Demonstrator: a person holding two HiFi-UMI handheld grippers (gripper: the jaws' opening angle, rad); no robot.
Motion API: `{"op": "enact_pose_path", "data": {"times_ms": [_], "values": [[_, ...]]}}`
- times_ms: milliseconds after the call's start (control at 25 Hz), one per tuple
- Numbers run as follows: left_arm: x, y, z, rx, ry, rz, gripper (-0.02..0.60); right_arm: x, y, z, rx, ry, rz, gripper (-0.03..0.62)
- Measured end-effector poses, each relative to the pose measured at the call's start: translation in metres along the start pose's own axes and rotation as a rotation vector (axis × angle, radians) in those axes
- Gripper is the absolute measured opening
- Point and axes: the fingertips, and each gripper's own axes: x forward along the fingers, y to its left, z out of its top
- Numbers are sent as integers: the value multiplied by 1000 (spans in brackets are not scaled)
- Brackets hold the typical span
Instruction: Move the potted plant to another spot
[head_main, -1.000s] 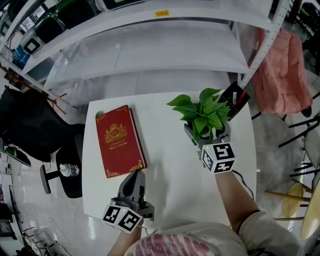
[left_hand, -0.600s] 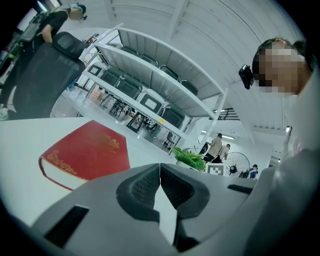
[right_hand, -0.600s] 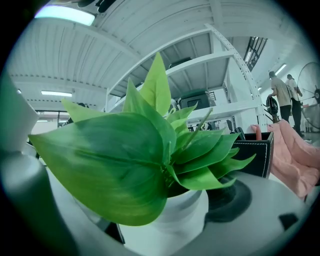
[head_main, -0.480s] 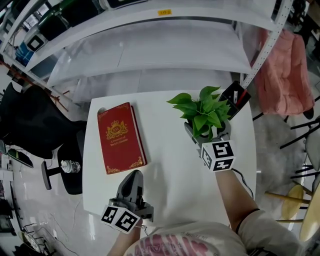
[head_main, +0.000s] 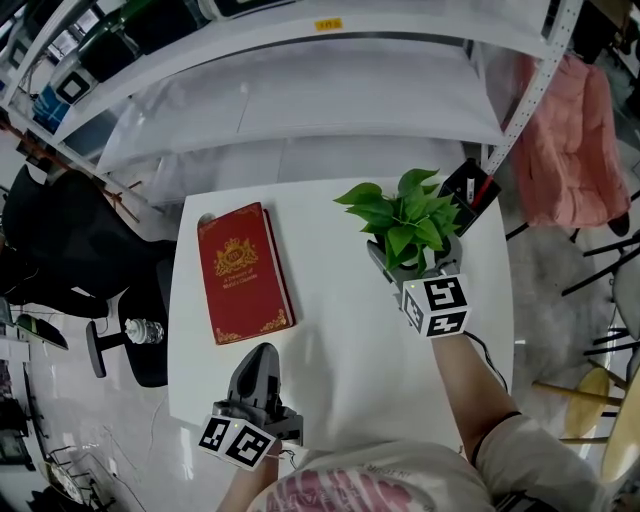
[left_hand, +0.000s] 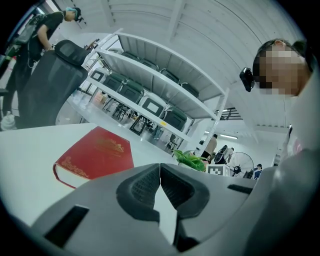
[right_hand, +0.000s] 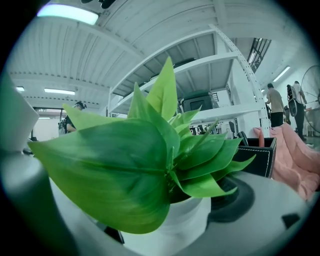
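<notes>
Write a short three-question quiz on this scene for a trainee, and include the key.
1. True or false: the jaws of the left gripper stand wide apart.
2. What sits between the jaws of the right gripper? A) a mug B) the potted plant C) a stapler
3. Fill in: in the head view, the red book lies on the white table to the ____ of the potted plant.
Key: 1 false, they are together with nothing between them. 2 B. 3 left.
</notes>
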Motion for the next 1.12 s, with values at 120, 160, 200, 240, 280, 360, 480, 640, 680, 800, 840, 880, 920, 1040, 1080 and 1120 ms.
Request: {"op": "enact_pose_path", "data": {"times_ms": [120, 160, 200, 240, 280, 360, 480, 640, 680, 800, 840, 880, 920, 1040, 1080, 1120], "values": [[-2, 1, 2, 2, -3, -2, 25, -1, 0, 0, -3, 4, -8, 541], [-3, 2, 3, 1, -3, -2, 25, -1, 1, -1, -3, 6, -12, 541], [-4, 3, 2, -1, -3, -4, 25, -2, 1, -1, -4, 7, -16, 541], [-4, 3, 2, -2, -3, -6, 25, -3, 2, -2, -7, 9, -20, 543], [-5, 4, 1, -3, -3, -11, 25, -4, 2, -3, -11, 9, -25, 545], [-6, 5, 1, -2, 1, -21, 25, -6, 2, -2, -16, 7, -41, 549], [-11, 8, 1, -5, 9, -35, 25, -11, 0, -2, -20, 8, -72, 554], [-20, 15, 3, -6, 19, -54, 25, -22, 2, -5, -33, 17, -113, 554], [-23, 17, 3, -5, 22, -59, 25, -25, 3, -5, -38, 19, -123, 554], [-31, 23, 7, -5, 23, -68, 25, -36, 6, -8, -43, 30, -147, 554], [-33, 24, 9, -5, 21, -72, 25, -39, 7, -9, -39, 33, -155, 554], [-35, 25, 10, -5, 20, -78, 25, -42, 8, -10, -35, 35, -162, 554], [-36, 25, 11, -4, 20, -86, 25, -45, 8, -10, -27, 35, -168, 554], [-40, 24, 11, 4, 25, -108, 25, -54, 10, -9, 6, 24, -184, 554], [-41, 24, 11, 5, 26, -114, 25, -57, 11, -9, 9, 22, -189, 554], [-43, 23, 12, 6, 26, -120, 25, -61, 12, -9, 7, 22, -193, 554]]}}
